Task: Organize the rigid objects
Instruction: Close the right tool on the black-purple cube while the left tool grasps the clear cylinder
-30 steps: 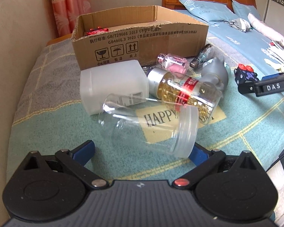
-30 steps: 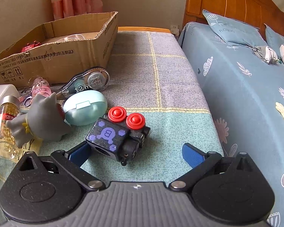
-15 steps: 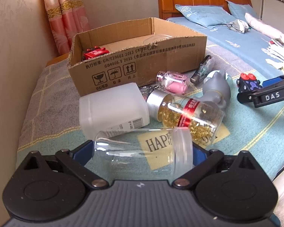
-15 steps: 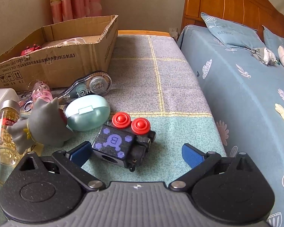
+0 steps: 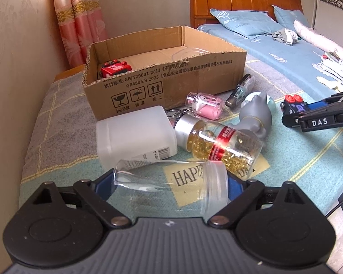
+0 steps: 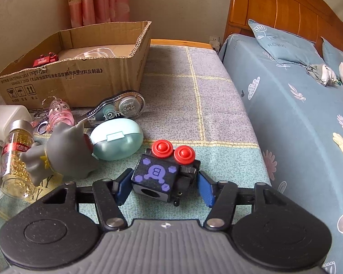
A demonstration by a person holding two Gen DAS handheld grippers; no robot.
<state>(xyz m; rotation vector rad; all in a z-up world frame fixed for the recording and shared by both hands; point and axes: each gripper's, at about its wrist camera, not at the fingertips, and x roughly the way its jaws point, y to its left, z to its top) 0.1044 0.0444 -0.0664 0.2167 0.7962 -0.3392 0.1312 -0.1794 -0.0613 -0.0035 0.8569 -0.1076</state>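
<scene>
- Two grippers work at once, each on its own piece of the clutter spread over the blanket [image 5: 64,123], with the cardboard box [image 5: 162,77] waiting behind as the likely drop-off.
- Left gripper [image 5: 171,182]: its jaws are closing around the clear jar [image 5: 171,180], which lies on its side across the gap, base at the left blue pad, lid end at the right one. The pads look right up against it, though I cannot tell whether they press yet.
- Lying crosswise, the jar offers its two ends to the pads, which probably explains the approach.
- Right gripper [image 6: 163,188]: its jaws are closing on the black toy block [image 6: 163,174] with the red knobs. The left pad touches its side; the right pad stands just off the far side, so it is not quite clamped.
- The block sits squarely between the fingertips, just in front of the teal case [image 6: 116,139] and grey figurine [image 6: 57,155].
- A red toy car [image 5: 114,68] already rests inside the box, suggesting where both pieces go.
</scene>
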